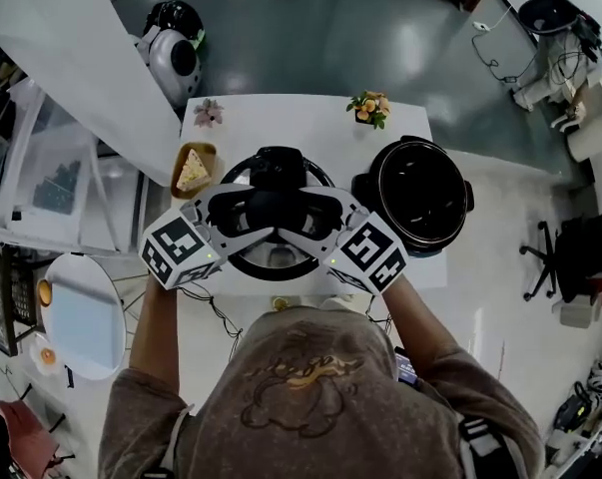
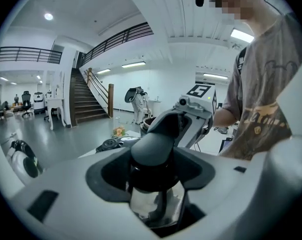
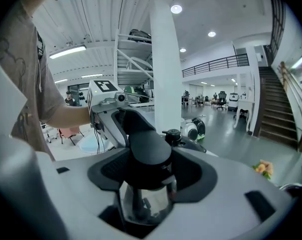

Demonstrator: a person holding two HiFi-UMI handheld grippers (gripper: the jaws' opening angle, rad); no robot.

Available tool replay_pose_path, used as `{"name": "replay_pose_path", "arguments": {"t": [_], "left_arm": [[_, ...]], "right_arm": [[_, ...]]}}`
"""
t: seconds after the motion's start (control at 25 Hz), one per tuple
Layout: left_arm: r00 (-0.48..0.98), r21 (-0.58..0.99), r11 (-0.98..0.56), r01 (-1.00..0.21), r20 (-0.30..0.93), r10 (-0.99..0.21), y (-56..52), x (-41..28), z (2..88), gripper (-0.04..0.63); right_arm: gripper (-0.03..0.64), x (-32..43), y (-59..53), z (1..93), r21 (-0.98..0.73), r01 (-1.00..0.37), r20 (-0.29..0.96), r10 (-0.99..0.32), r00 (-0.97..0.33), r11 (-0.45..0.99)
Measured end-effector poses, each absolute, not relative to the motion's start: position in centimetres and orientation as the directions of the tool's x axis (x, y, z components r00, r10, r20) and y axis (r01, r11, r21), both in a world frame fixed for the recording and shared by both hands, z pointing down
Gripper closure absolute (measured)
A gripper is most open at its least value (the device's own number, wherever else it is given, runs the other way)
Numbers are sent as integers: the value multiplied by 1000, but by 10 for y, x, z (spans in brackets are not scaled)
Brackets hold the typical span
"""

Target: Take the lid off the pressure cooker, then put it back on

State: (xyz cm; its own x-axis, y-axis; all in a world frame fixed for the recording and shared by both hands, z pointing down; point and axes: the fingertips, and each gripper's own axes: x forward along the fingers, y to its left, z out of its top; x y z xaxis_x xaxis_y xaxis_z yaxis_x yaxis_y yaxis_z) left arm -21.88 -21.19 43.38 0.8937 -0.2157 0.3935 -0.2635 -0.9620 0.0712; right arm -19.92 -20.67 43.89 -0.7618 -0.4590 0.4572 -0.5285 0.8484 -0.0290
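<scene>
1. Head view: the lid (image 1: 281, 260) hangs in the air over the white table (image 1: 301, 118), off the pot and just to its left. It is held only by its dark handle (image 2: 158, 146).
2. The left gripper (image 1: 249, 214) and right gripper (image 1: 306, 224) each clamp that handle from opposite sides, jaws set fairly wide around it. If one hand rises or pulls faster than the other, the lid would likely tilt or twist out of a pad.
3. The handle's top looks smooth and rounded, so a loosened squeeze on either side could let it slide down.
4. The open pot (image 1: 458, 183) stands apart from the lid. A return that comes in off-centre or tilted could strike the rim, or seat the lid crooked.
5. The dish (image 1: 181, 163) with a cake slice sits just beside the lid's left edge. A sideways swing on the way down might knock it.
</scene>
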Motion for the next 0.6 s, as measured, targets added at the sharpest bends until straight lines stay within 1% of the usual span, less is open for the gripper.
{"name": "replay_pose_path", "arguments": {"t": [0.24, 0.6], "left_arm": [[920, 36, -983, -181, 358, -156, -222, -169, 402, 327], [943, 18, -999, -34, 332, -26, -225, -71, 380, 327]], "right_arm": [[357, -150, -215, 407, 9, -601, 447, -541, -712, 799], [356, -54, -216, 384, 55, -715, 451, -656, -605, 697]]}}
